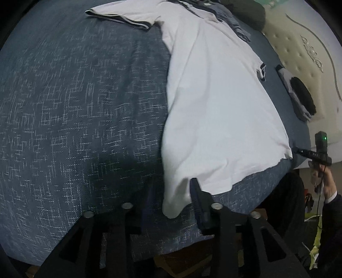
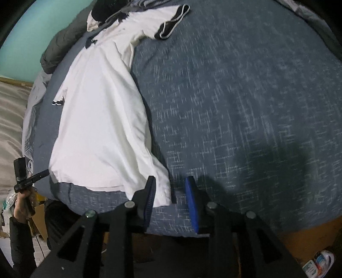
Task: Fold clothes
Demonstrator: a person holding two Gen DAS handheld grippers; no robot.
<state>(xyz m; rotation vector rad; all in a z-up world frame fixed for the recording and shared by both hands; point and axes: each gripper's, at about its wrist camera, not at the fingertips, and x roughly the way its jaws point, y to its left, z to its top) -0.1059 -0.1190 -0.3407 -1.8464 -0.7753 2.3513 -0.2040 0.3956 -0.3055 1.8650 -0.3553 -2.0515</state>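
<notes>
While a white polo shirt [image 1: 213, 102] lies spread lengthwise on a bed covered in a blue-grey woven bedspread [image 1: 74, 117], two hand-held grippers hang over its near hem, one at each corner. Seen from the left wrist camera, the left gripper [image 1: 171, 192] points steeply down with its fingers parted; the shirt's near left corner sags between them, touching the right finger [image 1: 197, 192], though the pads do not clamp the cloth. From the right wrist camera, the right gripper [image 2: 171, 192] also stands with its fingers apart: the left one [image 2: 149, 192] rests over the shirt's near right corner, while the blue-padded right one [image 2: 192, 196] sits above bare bedspread just beside the hem. Each camera catches the other gripper at the frame's edge, gripped by a hand [image 1: 325, 181] in a dark sleeve. The shirt's dark-trimmed sleeve [image 2: 173, 23] stretches out to the right at the far end, and its dark collar [image 2: 100, 12] lies farthest from the cameras. Beyond the shirt, a dark green jacket [image 1: 245, 12] is bunched at the far edge of the bed, and a small stack of folded grey and black clothes [image 1: 299, 96] lies near a cream tufted headboard [image 1: 299, 53].
</notes>
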